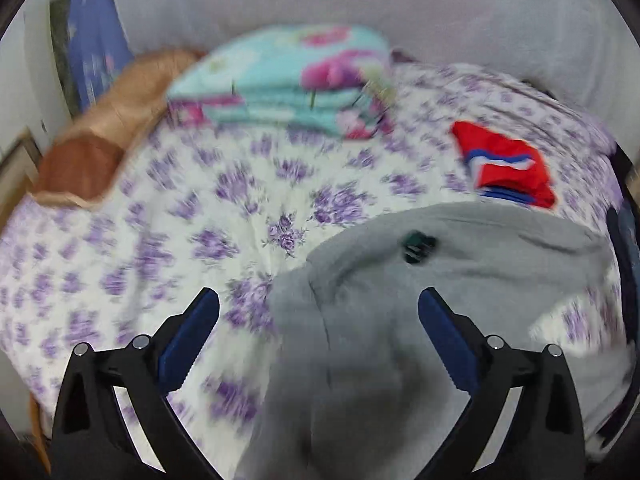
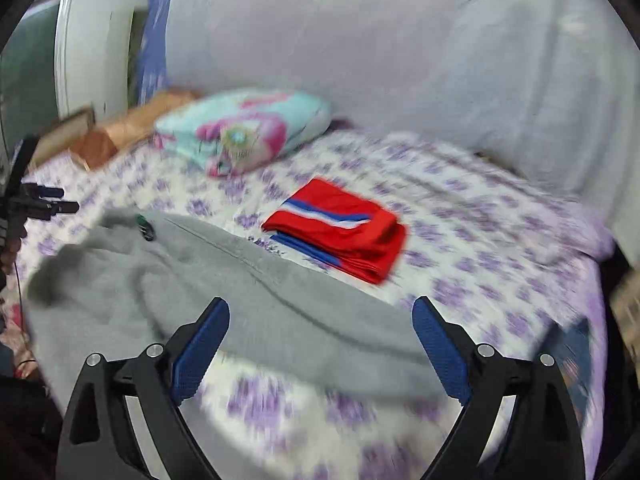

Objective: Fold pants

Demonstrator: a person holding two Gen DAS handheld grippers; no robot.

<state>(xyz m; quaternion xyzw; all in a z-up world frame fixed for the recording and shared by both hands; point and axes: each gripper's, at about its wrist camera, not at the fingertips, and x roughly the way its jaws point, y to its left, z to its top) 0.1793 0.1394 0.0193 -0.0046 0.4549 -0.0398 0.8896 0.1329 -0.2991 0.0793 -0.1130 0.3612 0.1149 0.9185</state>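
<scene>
Grey pants point(image 1: 400, 320) lie loosely spread on the bed's floral sheet point(image 1: 160, 220), with a small dark patch point(image 1: 416, 245) near their upper edge. My left gripper point(image 1: 319, 300) is open above their left end, holding nothing. In the right wrist view the grey pants point(image 2: 200, 280) stretch from left to lower right, and my right gripper point(image 2: 321, 310) is open above their near edge, empty. The left gripper point(image 2: 52, 200) shows small at the far left of that view. Both views are blurred.
Folded red shorts point(image 2: 340, 228) with blue and white stripes lie on the sheet beyond the pants, also seen in the left wrist view point(image 1: 504, 164). A folded turquoise floral blanket point(image 1: 280, 80) and an orange-brown pillow point(image 1: 100, 140) sit at the bed's far side. A pale wall covering point(image 2: 400, 60) backs the bed.
</scene>
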